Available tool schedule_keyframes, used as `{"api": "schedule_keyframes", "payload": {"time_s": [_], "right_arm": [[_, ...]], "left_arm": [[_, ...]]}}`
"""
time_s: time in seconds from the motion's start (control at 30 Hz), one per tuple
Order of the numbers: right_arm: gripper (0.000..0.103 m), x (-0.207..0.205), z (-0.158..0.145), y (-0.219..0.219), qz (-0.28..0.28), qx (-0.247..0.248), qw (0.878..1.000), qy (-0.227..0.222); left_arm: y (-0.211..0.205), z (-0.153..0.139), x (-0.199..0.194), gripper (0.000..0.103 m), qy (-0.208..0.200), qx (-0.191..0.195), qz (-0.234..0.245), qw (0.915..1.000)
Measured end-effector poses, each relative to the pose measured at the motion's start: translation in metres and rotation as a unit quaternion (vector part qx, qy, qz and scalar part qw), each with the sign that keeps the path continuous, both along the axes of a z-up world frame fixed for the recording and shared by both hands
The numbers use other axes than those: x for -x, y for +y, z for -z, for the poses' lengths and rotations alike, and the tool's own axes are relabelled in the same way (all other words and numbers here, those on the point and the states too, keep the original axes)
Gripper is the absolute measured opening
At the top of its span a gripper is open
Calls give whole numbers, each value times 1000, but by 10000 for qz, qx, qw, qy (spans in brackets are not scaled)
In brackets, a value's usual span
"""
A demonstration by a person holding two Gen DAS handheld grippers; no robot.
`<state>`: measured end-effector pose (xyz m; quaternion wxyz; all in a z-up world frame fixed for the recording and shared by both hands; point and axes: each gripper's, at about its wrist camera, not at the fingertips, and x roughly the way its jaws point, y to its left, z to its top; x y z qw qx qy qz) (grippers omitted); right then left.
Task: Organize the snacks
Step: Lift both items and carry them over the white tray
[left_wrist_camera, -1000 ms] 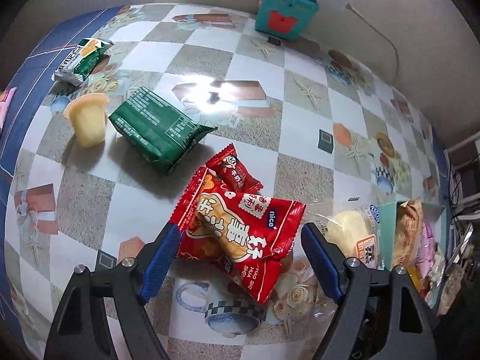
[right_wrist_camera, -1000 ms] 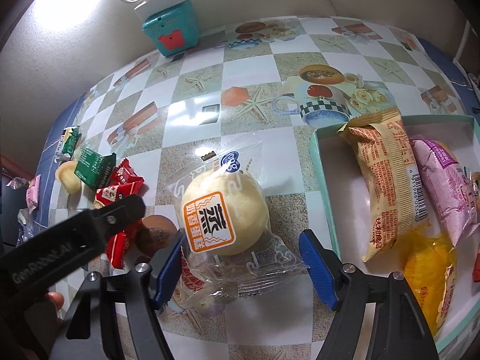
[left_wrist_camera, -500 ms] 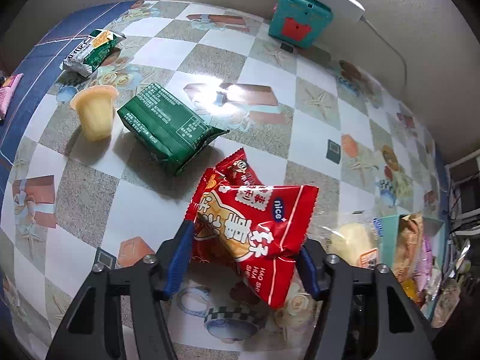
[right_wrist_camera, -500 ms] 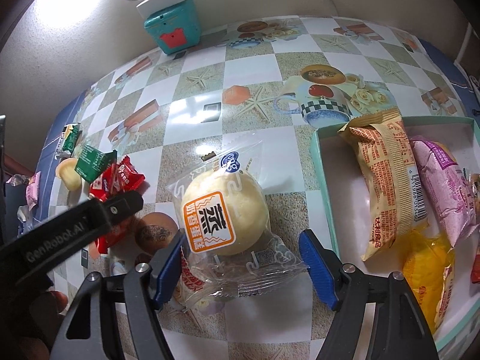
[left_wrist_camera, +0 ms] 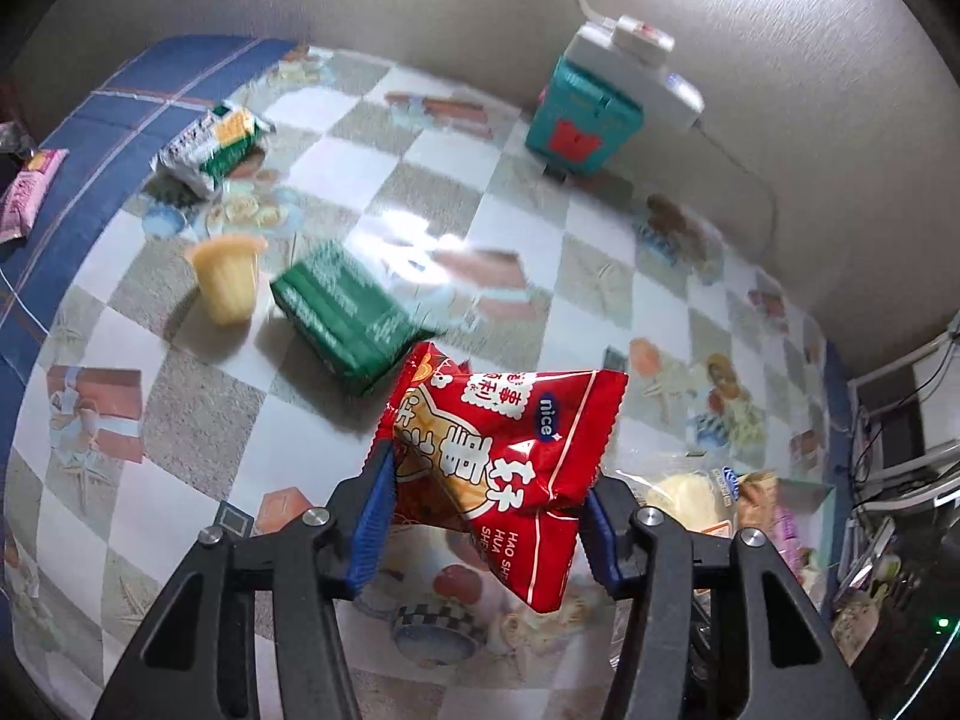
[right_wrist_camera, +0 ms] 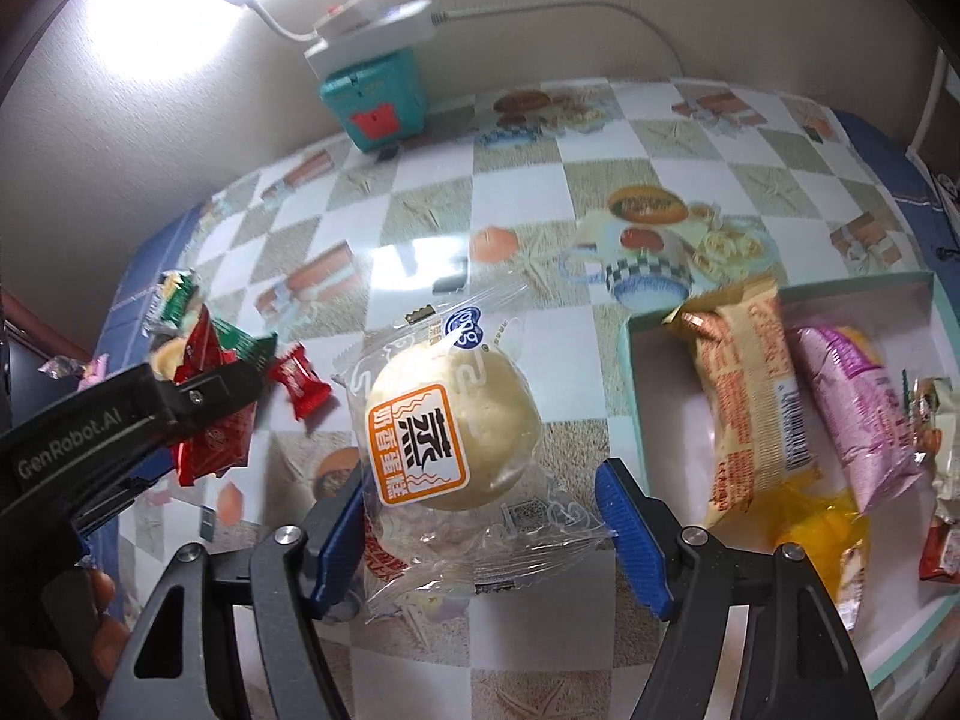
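Observation:
My left gripper (left_wrist_camera: 486, 516) is shut on a red snack packet (left_wrist_camera: 504, 450) and holds it lifted above the table; it also shows in the right wrist view (right_wrist_camera: 207, 426). My right gripper (right_wrist_camera: 486, 528) is open around a clear-wrapped steamed bun (right_wrist_camera: 447, 420) that lies on the table. A small red candy (right_wrist_camera: 300, 387) lies left of the bun. A teal-rimmed tray (right_wrist_camera: 636, 384) at right holds an orange packet (right_wrist_camera: 750, 396), a pink packet (right_wrist_camera: 852, 396) and a yellow one (right_wrist_camera: 822, 534).
On the checkered table lie a green packet (left_wrist_camera: 342, 315), a yellow jelly cup (left_wrist_camera: 228, 276), a green-and-white packet (left_wrist_camera: 210, 147) and a pink packet (left_wrist_camera: 27, 198) at the far left. A teal box (left_wrist_camera: 582, 120) with a white power strip stands by the wall.
My left gripper has shut on the red packet and lifted it off the table, leaving the small red candy behind. The right gripper has stayed open around the bun.

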<state>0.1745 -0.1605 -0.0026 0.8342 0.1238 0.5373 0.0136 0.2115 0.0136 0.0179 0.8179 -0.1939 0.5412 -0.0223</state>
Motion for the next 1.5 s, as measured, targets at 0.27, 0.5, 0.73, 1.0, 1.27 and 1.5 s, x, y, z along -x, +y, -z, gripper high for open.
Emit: {"api": "schedule_keyframes", "payload": {"time_s": [0.27,0.5,0.73,1.0,1.27,1.5], "right_arm": [[75,10,-42,-22,224,-49,9987,-447],[75,20,-70,-55,587,42,9956,-728],[75,34,-82,-111,1191,22,9895,-818],[75,56,-97,-184,2040,307,9748,-845],[75,67,-93,-230,2431,274,9665,-781],[75,62,-56,-243,2456,134,9692,-119]], "left_arm": [[-11,-47,8,57,-530,66,30,9986],[-38,-83,16,57,-952,56,251,9951],[-74,-103,24,57,-1188,34,600,9911],[-137,-104,33,57,-1175,-101,1221,9855],[-205,-86,47,57,-1034,-458,1971,9738],[-235,-41,43,57,-404,-735,2349,9684]]}}
